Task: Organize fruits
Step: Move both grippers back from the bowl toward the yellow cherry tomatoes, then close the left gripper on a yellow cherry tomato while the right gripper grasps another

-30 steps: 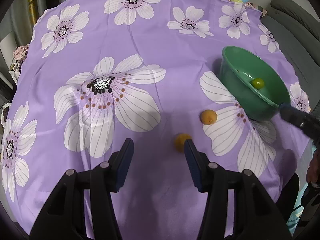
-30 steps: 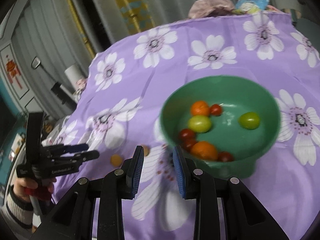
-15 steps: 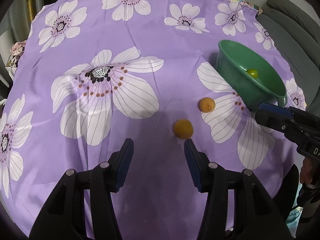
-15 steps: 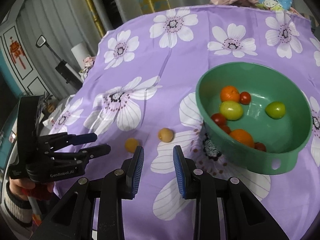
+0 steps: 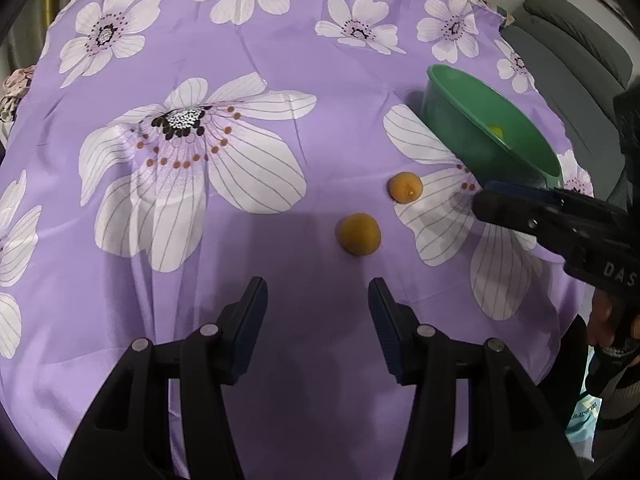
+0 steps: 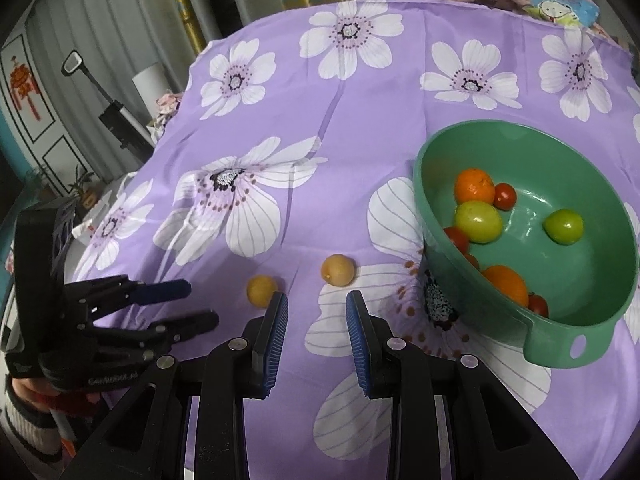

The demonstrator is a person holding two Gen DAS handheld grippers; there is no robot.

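Observation:
Two small yellow-orange fruits lie on the purple flowered cloth: the nearer fruit (image 5: pixel 358 233) (image 6: pixel 261 290) and the farther fruit (image 5: pixel 406 187) (image 6: pixel 338 270). A green bowl (image 5: pixel 448 120) (image 6: pixel 576 344) to their right holds several fruits: oranges, red tomatoes and green ones. My left gripper (image 5: pixel 318 290) (image 6: pixel 198 304) is open and empty, a little short of the nearer fruit. My right gripper (image 6: pixel 316 302) (image 5: pixel 486 200) is open and empty, just short of the farther fruit, beside the bowl.
The purple cloth (image 5: pixel 200 40) covers a round table whose edges drop off all around. A grey sofa (image 5: pixel 576 40) stands at the right. Crumpled cloth and a cartoon-print bag (image 6: pixel 560 4) lie at the table's far edge.
Both grippers have drawn back from the table. The right gripper swung left from over the bowl toward the loose fruits. Both stayed open.

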